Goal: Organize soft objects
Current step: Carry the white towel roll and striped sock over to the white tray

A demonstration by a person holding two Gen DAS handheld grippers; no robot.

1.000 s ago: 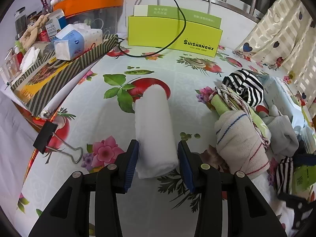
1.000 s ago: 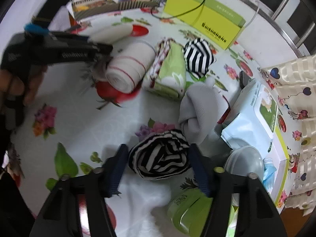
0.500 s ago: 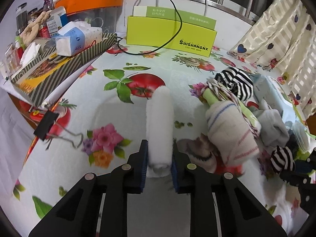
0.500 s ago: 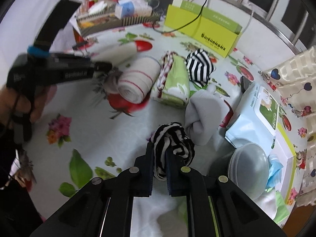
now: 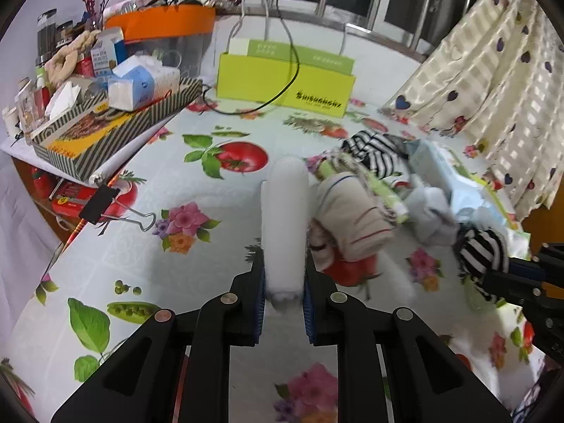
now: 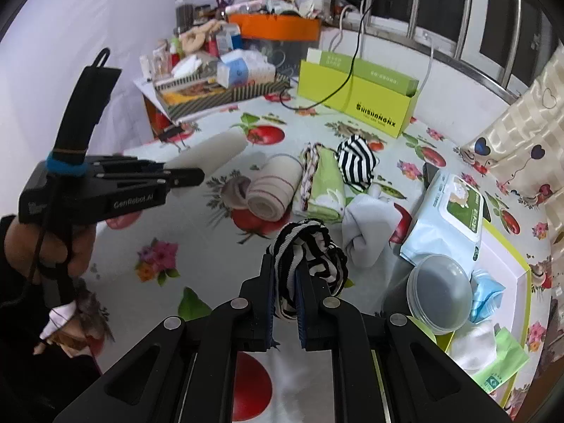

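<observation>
- The surface wears a white cloth printed with red tomatoes, green leaves, pea pods and pink flowers.
- The left tool is black with blue pads; the rolled towel in it is plain white.
- The right tool is black too; the sock bundle is black-and-white striped.
- A second striped bundle matches it.
- The cream roll carries thin red lines.
- The folded cloth is light green.
- The box is lime-yellow with black lettering.
- The lid is orange.
- The curtain is cream check with dark hearts.
- The wipes pack is pale blue with a green label.
</observation>
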